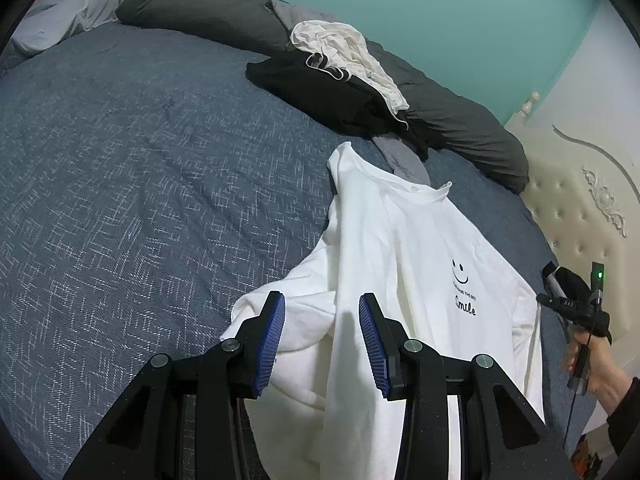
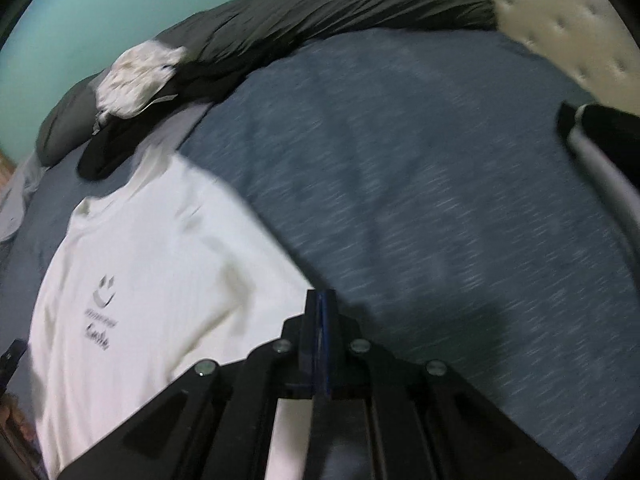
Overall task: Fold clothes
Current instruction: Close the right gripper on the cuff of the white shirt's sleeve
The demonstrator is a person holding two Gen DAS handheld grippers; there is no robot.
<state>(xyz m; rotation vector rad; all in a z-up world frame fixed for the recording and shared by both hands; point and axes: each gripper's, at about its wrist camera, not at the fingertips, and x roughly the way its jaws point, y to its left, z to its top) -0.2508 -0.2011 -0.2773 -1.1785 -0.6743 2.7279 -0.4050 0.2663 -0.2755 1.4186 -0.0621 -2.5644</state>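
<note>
A white long-sleeved shirt [image 1: 400, 248] with a smiley face and the word "Smile" lies face up on the blue-grey bed cover [image 1: 120, 160], one sleeve folded across its body. My left gripper [image 1: 322, 304] hovers over the shirt's lower left part, open, its blue pads apart with fabric showing below them, not pinched. In the blurred right wrist view the same shirt [image 2: 160, 248] lies to the left. My right gripper [image 2: 320, 300] is shut with nothing between its pads, over the shirt's right edge where it meets the bed cover [image 2: 440, 200].
A pile of black and white clothes [image 1: 340, 72] rests against a rolled dark grey duvet [image 1: 192, 12] at the far side. A cream padded headboard [image 1: 580, 200] stands on the right. A person's hand [image 1: 596, 364] holds the other gripper there.
</note>
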